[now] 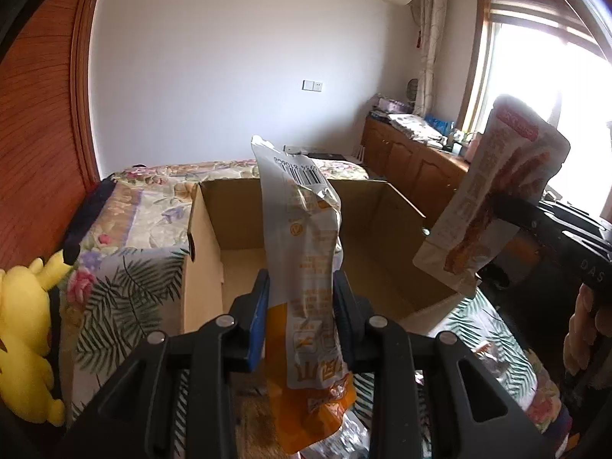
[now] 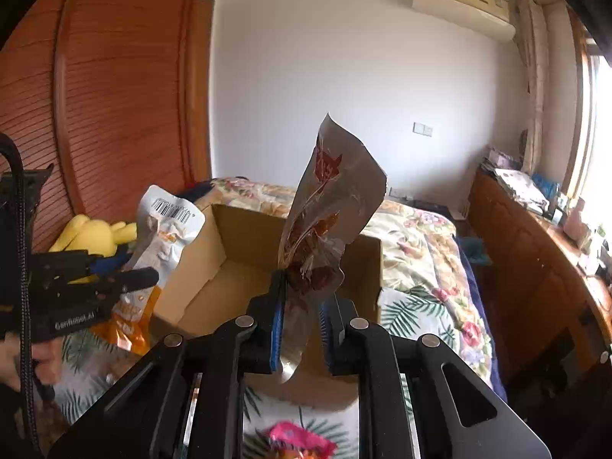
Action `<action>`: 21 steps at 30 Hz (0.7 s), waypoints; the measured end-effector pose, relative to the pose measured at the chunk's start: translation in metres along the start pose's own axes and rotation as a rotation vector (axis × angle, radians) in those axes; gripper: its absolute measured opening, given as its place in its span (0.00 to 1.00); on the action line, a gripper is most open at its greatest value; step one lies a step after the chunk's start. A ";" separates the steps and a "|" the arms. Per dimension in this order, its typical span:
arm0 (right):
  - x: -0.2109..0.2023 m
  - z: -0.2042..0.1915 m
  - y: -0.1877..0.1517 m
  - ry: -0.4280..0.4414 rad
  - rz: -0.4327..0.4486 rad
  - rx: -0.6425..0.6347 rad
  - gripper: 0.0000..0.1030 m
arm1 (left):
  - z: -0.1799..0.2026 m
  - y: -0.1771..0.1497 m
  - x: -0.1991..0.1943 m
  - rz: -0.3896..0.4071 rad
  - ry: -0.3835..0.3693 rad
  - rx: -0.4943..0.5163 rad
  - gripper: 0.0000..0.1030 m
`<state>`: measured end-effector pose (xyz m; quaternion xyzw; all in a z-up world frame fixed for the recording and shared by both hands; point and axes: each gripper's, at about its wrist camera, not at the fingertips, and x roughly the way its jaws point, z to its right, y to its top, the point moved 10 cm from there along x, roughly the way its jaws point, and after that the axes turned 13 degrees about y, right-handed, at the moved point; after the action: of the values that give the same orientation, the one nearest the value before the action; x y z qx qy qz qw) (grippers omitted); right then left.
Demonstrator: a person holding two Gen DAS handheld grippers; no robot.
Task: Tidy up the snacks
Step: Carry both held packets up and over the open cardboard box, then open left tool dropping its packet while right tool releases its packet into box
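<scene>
My left gripper [image 1: 300, 298] is shut on an orange-and-white snack pouch [image 1: 306, 252] and holds it upright just before the near wall of an open cardboard box [image 1: 206, 237] on the bed. My right gripper [image 2: 302, 306] is shut on a silvery pouch of red-brown snacks [image 2: 329, 206], held upright over the box [image 2: 237, 237]. In the left wrist view the right gripper [image 1: 508, 214] holds that pouch [image 1: 493, 191] above the box's right wall. In the right wrist view the left gripper [image 2: 130, 271] and its pouch [image 2: 164, 229] are left of the box.
The box sits on a floral bedspread [image 1: 126, 287]. A yellow plush toy [image 1: 26, 340] lies at the bed's left. More snack packets lie near me, one pink [image 2: 298, 440]. A wooden wardrobe [image 2: 114, 95] stands left, a low cabinet [image 2: 535, 267] right under the window.
</scene>
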<state>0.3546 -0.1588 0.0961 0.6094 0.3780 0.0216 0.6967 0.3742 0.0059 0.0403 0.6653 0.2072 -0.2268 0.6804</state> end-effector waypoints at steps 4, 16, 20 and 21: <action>0.022 0.010 0.000 -0.016 0.005 0.052 0.14 | 0.000 0.010 0.020 -0.018 0.014 0.000 0.28; 0.078 0.026 -0.051 -0.008 -0.143 0.132 0.15 | 0.004 0.004 0.053 -0.055 0.075 0.029 0.39; 0.079 0.020 -0.057 0.017 -0.140 0.130 0.24 | 0.004 0.003 0.048 -0.043 0.074 0.037 0.43; 0.076 0.018 -0.057 0.021 -0.140 0.134 0.27 | 0.004 0.002 0.047 -0.042 0.074 0.041 0.44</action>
<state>0.3945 -0.1514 0.0080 0.6262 0.4276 -0.0462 0.6503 0.4133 0.0000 0.0147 0.6825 0.2417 -0.2205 0.6535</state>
